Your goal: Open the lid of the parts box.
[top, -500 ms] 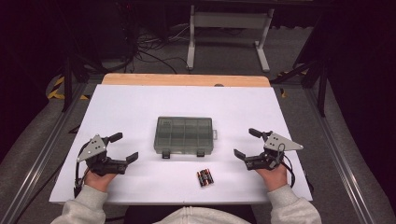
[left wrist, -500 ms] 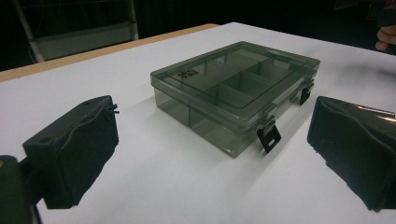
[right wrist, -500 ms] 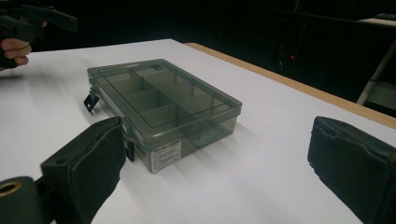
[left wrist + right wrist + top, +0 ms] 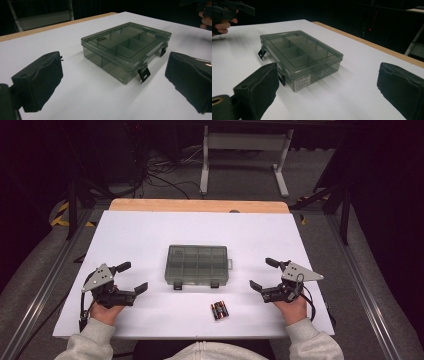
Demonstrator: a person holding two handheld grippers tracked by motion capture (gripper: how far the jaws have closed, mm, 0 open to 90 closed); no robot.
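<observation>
At the left of the table (image 4: 150,227), the left gripper (image 4: 131,279) is held low over the white surface with its jaws spread wide and nothing between them; through its own camera the smoky plastic box (image 4: 126,48) is seen ahead, well apart from the pads. The box (image 4: 197,264) lies in the middle of the table, between the two grippers, with its lid shut and both black latches (image 4: 177,285) hanging at the edge that faces the person; its inner compartments look empty through the lid, though this cannot be told for certain. Just in front of the box, nearer the person and slightly to the right, a small cluster of batteries (image 4: 219,310) is laid on the table, touched by neither gripper. At the right, the right gripper (image 4: 263,274) is likewise held low with jaws wide apart and empty, pointed toward the box. The work is judged to be at its very start: nothing has been grasped, and the box is not yet opened. The next move is judged to call for the box to be steadied by one gripper while a latch is flipped by the other, so that the lid can be lifted and the batteries then placed in a compartment.
</observation>
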